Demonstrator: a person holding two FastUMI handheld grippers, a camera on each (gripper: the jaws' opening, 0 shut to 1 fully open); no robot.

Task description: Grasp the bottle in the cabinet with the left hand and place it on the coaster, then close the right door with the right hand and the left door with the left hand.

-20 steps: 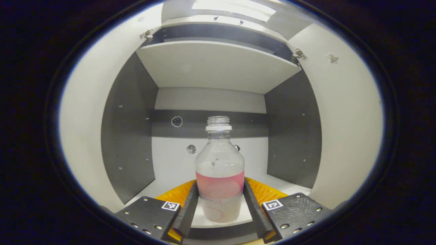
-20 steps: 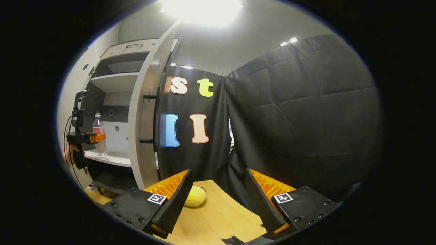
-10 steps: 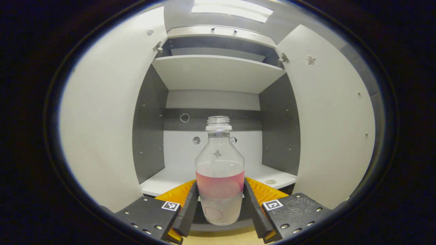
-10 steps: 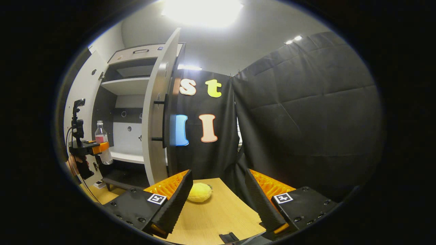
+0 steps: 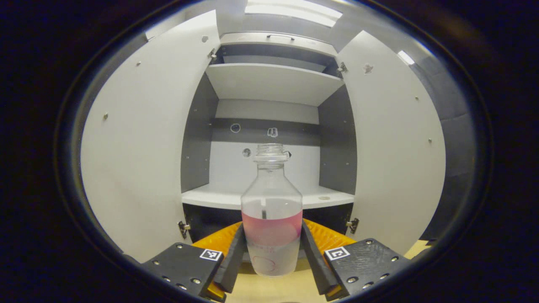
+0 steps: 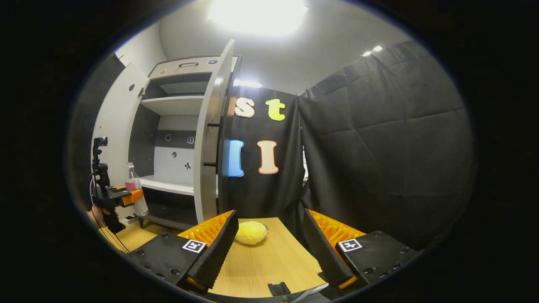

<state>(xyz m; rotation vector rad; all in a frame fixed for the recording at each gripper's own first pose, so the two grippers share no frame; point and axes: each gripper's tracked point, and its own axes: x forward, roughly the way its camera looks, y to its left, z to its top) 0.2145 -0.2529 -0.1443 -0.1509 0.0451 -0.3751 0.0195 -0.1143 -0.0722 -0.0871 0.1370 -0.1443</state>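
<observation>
A clear uncapped bottle [image 5: 271,219] with a pink label band stands upright between the fingers of my left gripper [image 5: 272,252], which is shut on it. It hangs in front of the open cabinet [image 5: 269,198], out past the shelf edge and above the wooden table. In the right gripper view, that same bottle [image 6: 137,189] and the left gripper [image 6: 131,197] show at far left before the cabinet [image 6: 177,185]. My right gripper [image 6: 269,248] stands open over the table with nothing between its fingers. The right door [image 6: 210,139] and left door [image 5: 143,147] stand wide open.
A yellow plush object [image 6: 251,232] lies on the wooden table [image 6: 269,261] just beyond my right gripper. A small dark piece [image 6: 278,288] rests at the table's near edge. Black cloth walls close in the right side. The cabinet's upper shelf [image 5: 269,80] is bare.
My left gripper has drawn the bottle back out of the cabinet, off the shelf and lower over the table. The right gripper's view has swung slightly, with the cabinet shifting rightward.
</observation>
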